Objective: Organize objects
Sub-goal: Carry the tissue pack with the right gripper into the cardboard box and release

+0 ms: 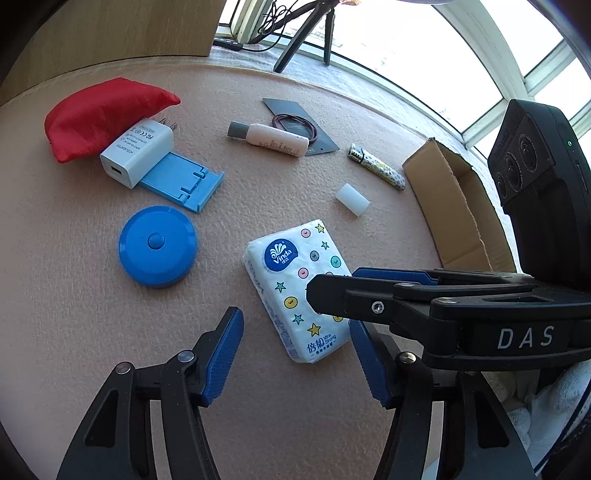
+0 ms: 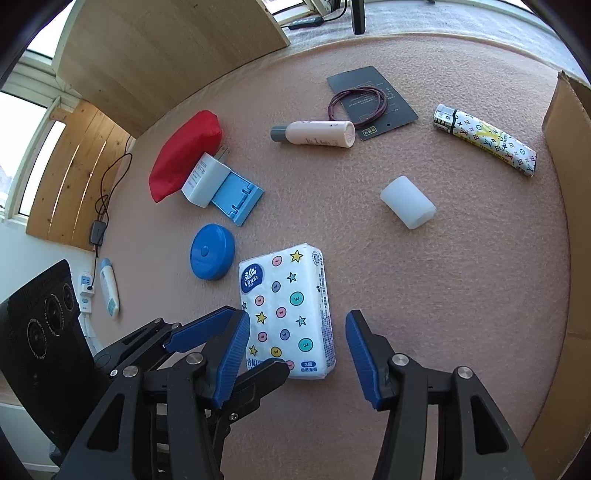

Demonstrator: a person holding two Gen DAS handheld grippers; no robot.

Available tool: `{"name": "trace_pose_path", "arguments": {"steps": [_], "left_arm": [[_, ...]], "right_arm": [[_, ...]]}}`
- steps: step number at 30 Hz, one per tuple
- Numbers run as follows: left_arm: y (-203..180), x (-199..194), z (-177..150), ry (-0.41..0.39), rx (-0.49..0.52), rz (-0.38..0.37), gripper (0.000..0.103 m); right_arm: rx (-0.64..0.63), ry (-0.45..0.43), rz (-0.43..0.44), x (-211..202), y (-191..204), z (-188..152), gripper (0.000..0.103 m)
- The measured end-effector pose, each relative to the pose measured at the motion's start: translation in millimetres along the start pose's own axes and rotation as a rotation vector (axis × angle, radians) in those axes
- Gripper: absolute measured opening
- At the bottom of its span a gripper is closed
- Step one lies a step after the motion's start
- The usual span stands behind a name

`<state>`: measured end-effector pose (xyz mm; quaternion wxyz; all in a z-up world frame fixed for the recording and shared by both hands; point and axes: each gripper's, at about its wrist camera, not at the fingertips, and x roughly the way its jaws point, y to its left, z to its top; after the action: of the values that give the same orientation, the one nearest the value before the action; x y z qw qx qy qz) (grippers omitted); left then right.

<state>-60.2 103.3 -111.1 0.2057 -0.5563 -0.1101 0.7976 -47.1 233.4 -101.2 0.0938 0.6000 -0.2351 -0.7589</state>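
Observation:
A white Vinda tissue pack [image 1: 295, 284] [image 2: 286, 306] with stars and dots lies flat on the pink felt mat. My left gripper [image 1: 299, 356] [image 2: 258, 339] is open at the pack's near end, with its blue pads on either side and apart from it. My right gripper [image 2: 297, 350] [image 1: 332, 284] is also open and hovers over the same end, crossing the left one. Farther off lie a blue round tape measure [image 1: 157, 245] [image 2: 212, 256], a white charger [image 1: 136, 155], a blue stand [image 1: 181, 181], a red pouch [image 1: 99, 114], a pink bottle [image 2: 314, 133], a patterned lighter [image 2: 487, 138] and a white cap [image 2: 408, 201].
An open cardboard box [image 1: 454, 210] [image 2: 565, 184] stands at the mat's right edge. A dark card [image 2: 369, 101] with a hair tie on it lies at the back. Wooden boards [image 2: 166, 51] rise behind the mat, a tripod [image 1: 306, 33] stands by the window, and a cable hangs at the left.

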Motion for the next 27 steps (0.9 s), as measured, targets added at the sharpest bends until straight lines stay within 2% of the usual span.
{"name": "trace_pose_path", "arguments": {"steps": [3,5,14,19,27], "left_arm": [[0.3,1.7,0.0,0.004,-0.004,-0.023,0.053],[-2.2,2.5,0.5,0.004,0.001,-0.030,0.048],[-17.2,-8.2,2.2,-0.017,0.028,-0.022,0.047],[-44.2,-18.5,6.7,-0.047,0.082,-0.021,0.047],[-110.7,-25.6,16.4,-0.097,0.189,-0.044,0.047]], "right_arm": [[0.000,0.011,0.010,2.2,1.2,-1.5,0.036],[-0.006,0.007,0.001,2.2,2.6,-2.4,0.036],[-0.012,-0.049,-0.011,-19.6,4.6,-8.3,0.034],[-0.003,-0.111,-0.032,-47.5,-0.6,-14.2,0.034],[0.044,-0.217,-0.051,-106.7,-28.8,-29.5,0.034]]}}
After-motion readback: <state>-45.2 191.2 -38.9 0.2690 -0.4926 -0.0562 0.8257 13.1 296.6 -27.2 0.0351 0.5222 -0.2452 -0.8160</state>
